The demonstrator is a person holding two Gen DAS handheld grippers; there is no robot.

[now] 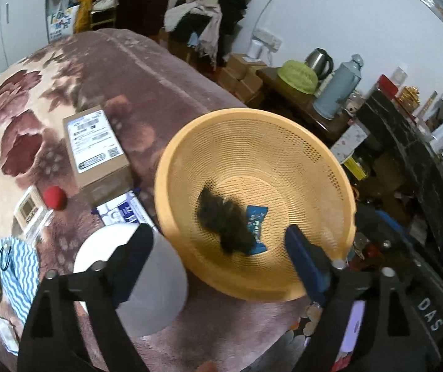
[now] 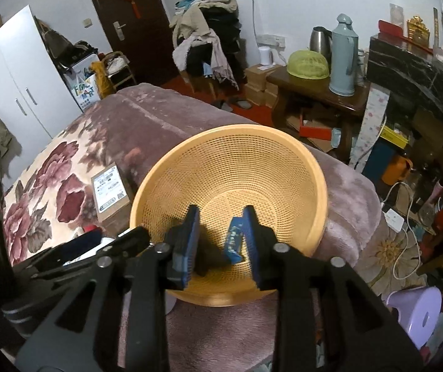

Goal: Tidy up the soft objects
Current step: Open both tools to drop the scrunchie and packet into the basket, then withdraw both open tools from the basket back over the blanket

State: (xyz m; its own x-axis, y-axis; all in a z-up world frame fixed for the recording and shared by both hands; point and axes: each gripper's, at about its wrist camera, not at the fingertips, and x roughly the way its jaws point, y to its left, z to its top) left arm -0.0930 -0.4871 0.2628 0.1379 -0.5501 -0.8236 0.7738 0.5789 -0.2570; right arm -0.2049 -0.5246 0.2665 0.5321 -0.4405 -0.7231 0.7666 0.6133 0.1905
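A peach mesh basket sits on the plush floral blanket. On its bottom lie a dark fluffy object and a small blue packet, touching each other. My left gripper hangs above the basket's near side, open wide and holding nothing. In the right wrist view, my right gripper is over the basket with its jaws partly apart. The blue packet and the dark object show between its fingers, and the pads do not press on either.
Left of the basket are a cardboard box, a red ball, a white round container and a blue-striped cloth. The bed's edge drops off to the right, toward a cluttered floor and a purple stool.
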